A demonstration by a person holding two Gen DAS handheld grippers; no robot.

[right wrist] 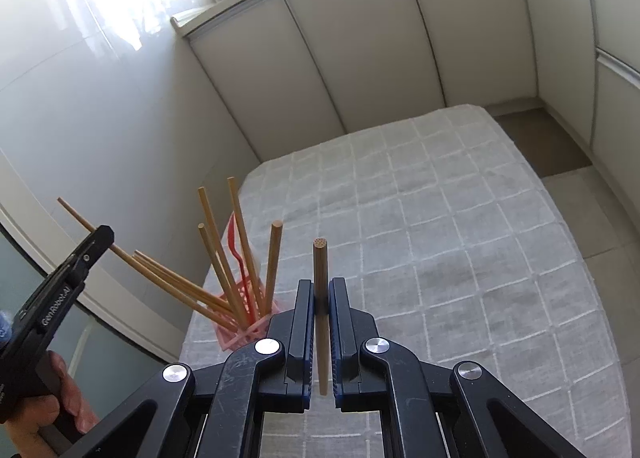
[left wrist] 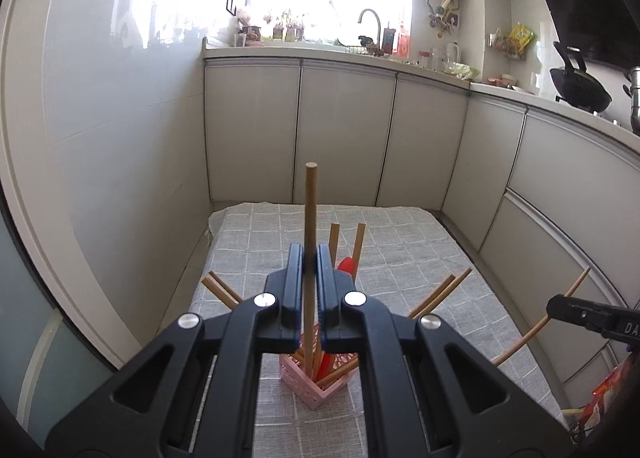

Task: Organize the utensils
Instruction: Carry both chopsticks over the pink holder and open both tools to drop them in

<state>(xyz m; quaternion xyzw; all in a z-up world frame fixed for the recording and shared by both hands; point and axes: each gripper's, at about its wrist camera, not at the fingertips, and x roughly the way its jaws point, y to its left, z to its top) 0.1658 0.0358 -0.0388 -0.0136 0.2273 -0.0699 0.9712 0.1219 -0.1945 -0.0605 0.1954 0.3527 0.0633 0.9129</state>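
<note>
A kitchen corner with pale cabinet doors (left wrist: 344, 133) surrounds a table under a grey cloth with a white grid (right wrist: 460, 217). Near the cloth's left edge stands a pink perforated plastic holder (right wrist: 244, 332), crowded with splayed wooden chopsticks (right wrist: 224, 258) and a red plastic utensil (right wrist: 236, 246). On the counter behind are a curved tap (left wrist: 370, 19) and a black wok (left wrist: 580, 87). Pale lettering on the left gripper's side is too small to read surely. The left gripper (left wrist: 310, 258) is clamped on a wooden chopstick (left wrist: 310, 209) whose lower end reaches into the holder. The right gripper (right wrist: 321, 290) pinches another round wooden chopstick (right wrist: 321, 270), held in the air to the right of the holder.
</note>
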